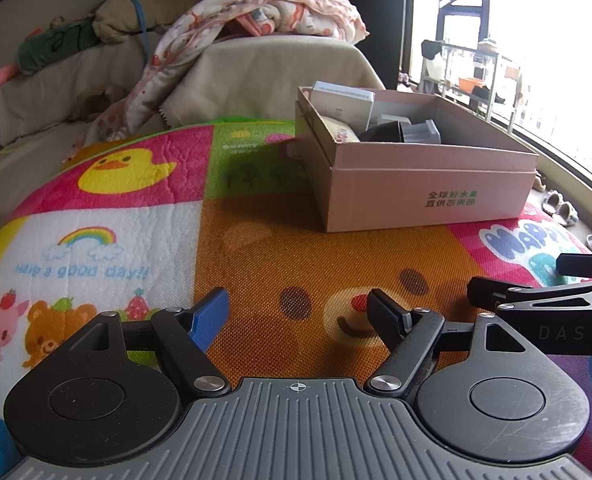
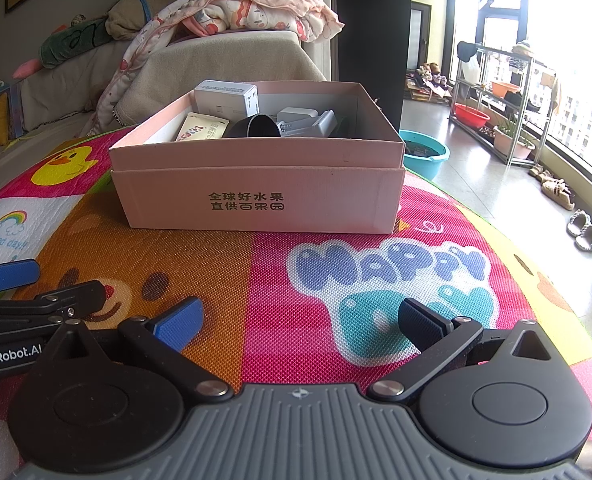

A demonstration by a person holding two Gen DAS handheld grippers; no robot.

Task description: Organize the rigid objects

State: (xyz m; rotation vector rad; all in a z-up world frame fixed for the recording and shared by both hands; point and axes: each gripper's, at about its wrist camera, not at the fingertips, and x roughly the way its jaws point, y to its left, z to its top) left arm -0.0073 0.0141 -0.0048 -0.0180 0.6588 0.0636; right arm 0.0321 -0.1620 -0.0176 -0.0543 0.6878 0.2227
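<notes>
Surface: a quilted play mat is covering the support, printed in bright panels — a yellow duck on pink toward the far left corner, a rainbow panel along the left edge, an orange bear-face panel at the near middle, and a pink panel lettered "HAPPY" toward the right edge.

Container: a pink cardboard box is sitting open-topped on the mat's far half, its printed long side facing the right wrist camera. Inside it are lying a white carton, a cream packet, a black cup tipped on its side, and grey plastic parts, all crowding the far left portion of the box.

Tools: the left gripper is hovering over the bear-face panel, jaws spread apart and holding nothing. The right gripper is hovering over the seam between orange and pink panels, jaws likewise spread apart and holding nothing. Both are standing well short of the box.

Room: a beige-covered sofa is running behind the mat with a patterned blanket heaped on it. A metal rack holding basins is standing by the bright window, a teal basin and slippers resting on the tiled floor.
</notes>
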